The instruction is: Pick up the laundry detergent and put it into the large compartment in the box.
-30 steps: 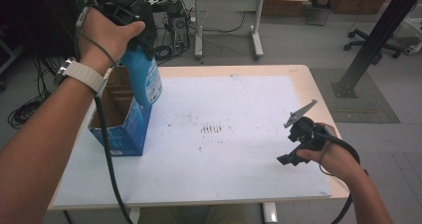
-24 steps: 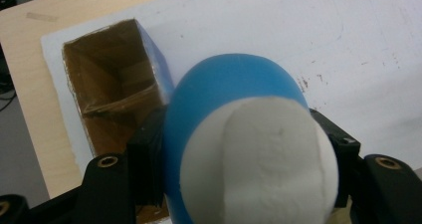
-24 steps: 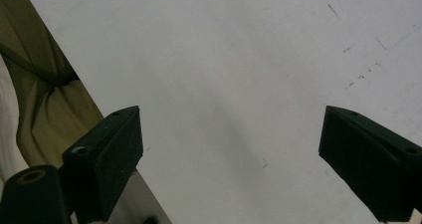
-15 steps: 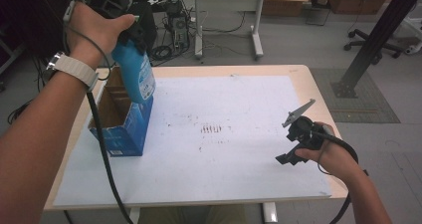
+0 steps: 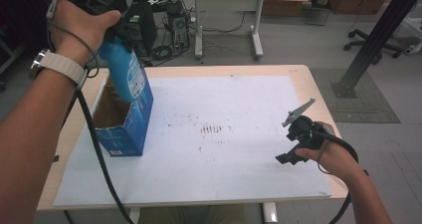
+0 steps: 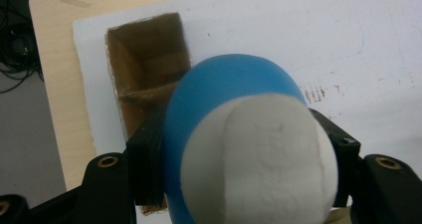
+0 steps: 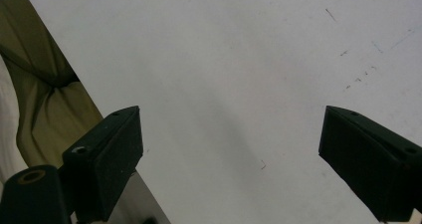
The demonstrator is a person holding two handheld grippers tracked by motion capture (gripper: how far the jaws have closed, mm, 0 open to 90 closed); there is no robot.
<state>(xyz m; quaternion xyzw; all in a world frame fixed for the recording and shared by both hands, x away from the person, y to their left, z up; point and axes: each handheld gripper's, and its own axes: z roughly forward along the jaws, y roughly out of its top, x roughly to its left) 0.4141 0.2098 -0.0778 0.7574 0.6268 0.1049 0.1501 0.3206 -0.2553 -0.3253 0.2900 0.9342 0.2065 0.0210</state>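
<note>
Left gripper (image 5: 107, 20) clamped on a blue bottle with a white cap (image 6: 259, 159), jaws pressed to its sides. Over the last second the bottle has risen: its base, earlier down in the open blue carton (image 5: 124, 124), now hangs at the rim. The carton stands near the left edge of the white tabletop sheet (image 5: 224, 169). Judgement: the bottle is being pulled out, nearly free. Right gripper (image 7: 231, 149), jaws wide apart and empty, rests near the right edge.
</note>
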